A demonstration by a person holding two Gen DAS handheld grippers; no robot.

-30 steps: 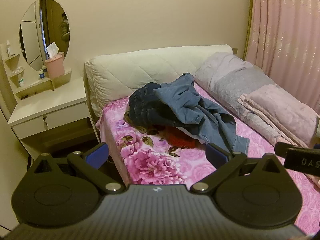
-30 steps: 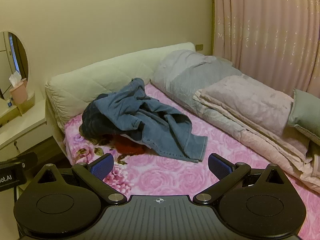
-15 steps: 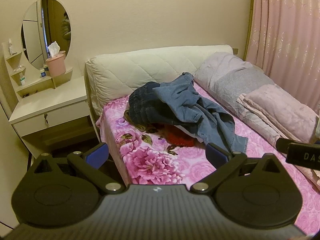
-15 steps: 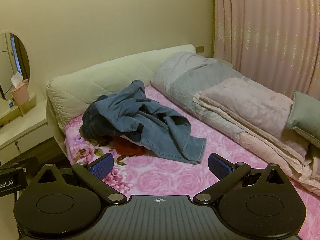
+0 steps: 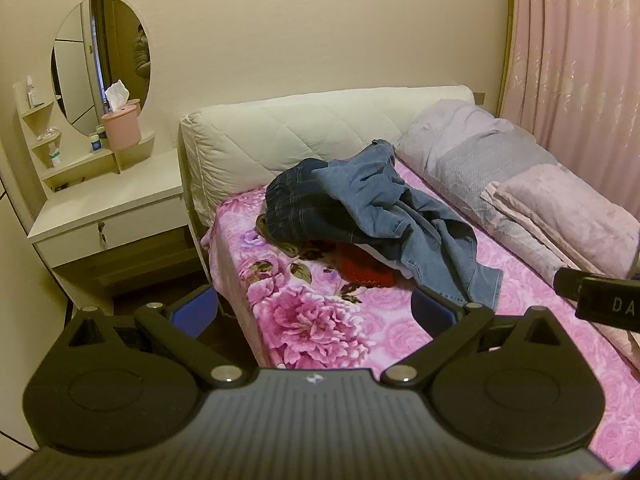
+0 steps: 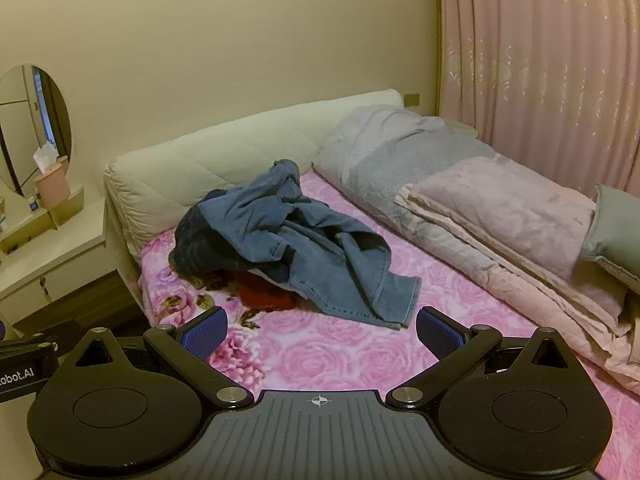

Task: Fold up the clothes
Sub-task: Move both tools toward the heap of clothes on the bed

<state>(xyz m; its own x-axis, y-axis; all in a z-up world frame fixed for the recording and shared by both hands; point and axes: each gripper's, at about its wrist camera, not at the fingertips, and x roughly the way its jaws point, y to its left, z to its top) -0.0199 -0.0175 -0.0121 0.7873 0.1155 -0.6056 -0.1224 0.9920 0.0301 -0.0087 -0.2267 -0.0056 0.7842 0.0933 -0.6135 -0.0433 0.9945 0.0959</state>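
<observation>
Left wrist view: left gripper (image 5: 314, 312) jaws wide open, empty; right gripper (image 6: 320, 330) same. Jeans pile (image 5: 380, 216) heaped on bed (image 5: 312, 320) near headboard (image 5: 280, 128), red garment (image 5: 366, 272) beneath. Risk: grabbing several tangled layers at once, dragging whole pile; red item snagged along.

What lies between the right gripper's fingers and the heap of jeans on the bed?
Only bare pink floral bedspread. In the right wrist view the right gripper is open, well short of the jeans, with nothing on the stretch between.
</observation>
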